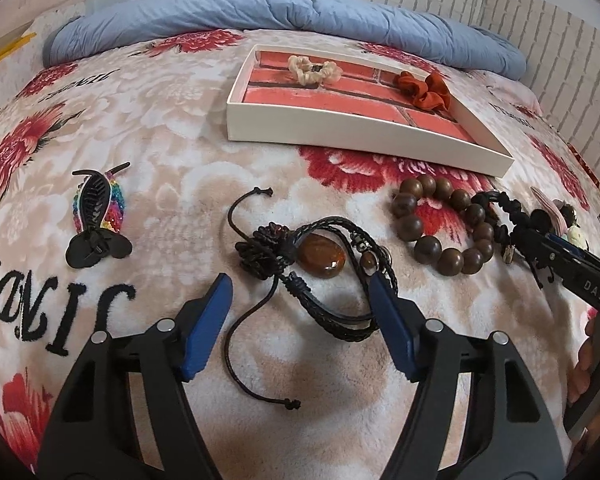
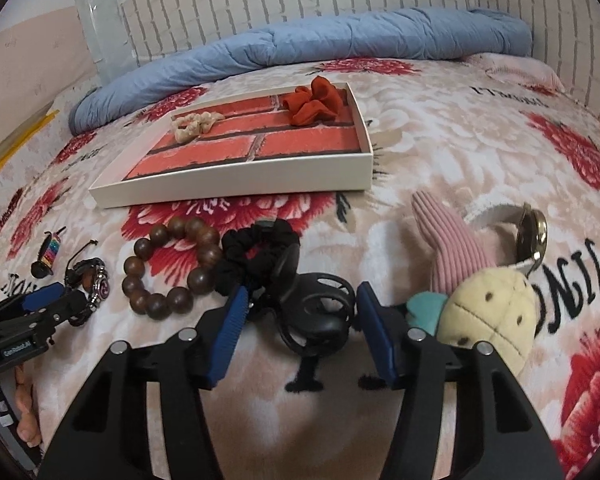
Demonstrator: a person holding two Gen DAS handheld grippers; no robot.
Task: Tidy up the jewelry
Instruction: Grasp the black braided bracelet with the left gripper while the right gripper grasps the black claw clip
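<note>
A white box [image 1: 340, 128] with a red brick-pattern floor holds a cream scrunchie [image 1: 314, 68] and a red scrunchie [image 1: 424, 88]; it also shows in the right wrist view [image 2: 236, 190]. My left gripper [image 1: 300, 292] is open, its fingers on either side of a black braided leather bracelet with an amber stone [image 1: 320, 260]. My right gripper [image 2: 300, 300] is open around a black hair claw [image 2: 312, 312] beside a black scrunchie [image 2: 256, 252]. A wooden bead bracelet [image 1: 440, 224] lies between the two grippers.
Everything lies on a floral fleece blanket [image 1: 160, 128]. A rainbow sequin hair clip [image 1: 96, 216] lies at the left. A plush toy with pink ears [image 2: 480, 300] and a watch [image 2: 532, 236] lie at the right. A rolled blue quilt [image 1: 260, 20] lines the back wall.
</note>
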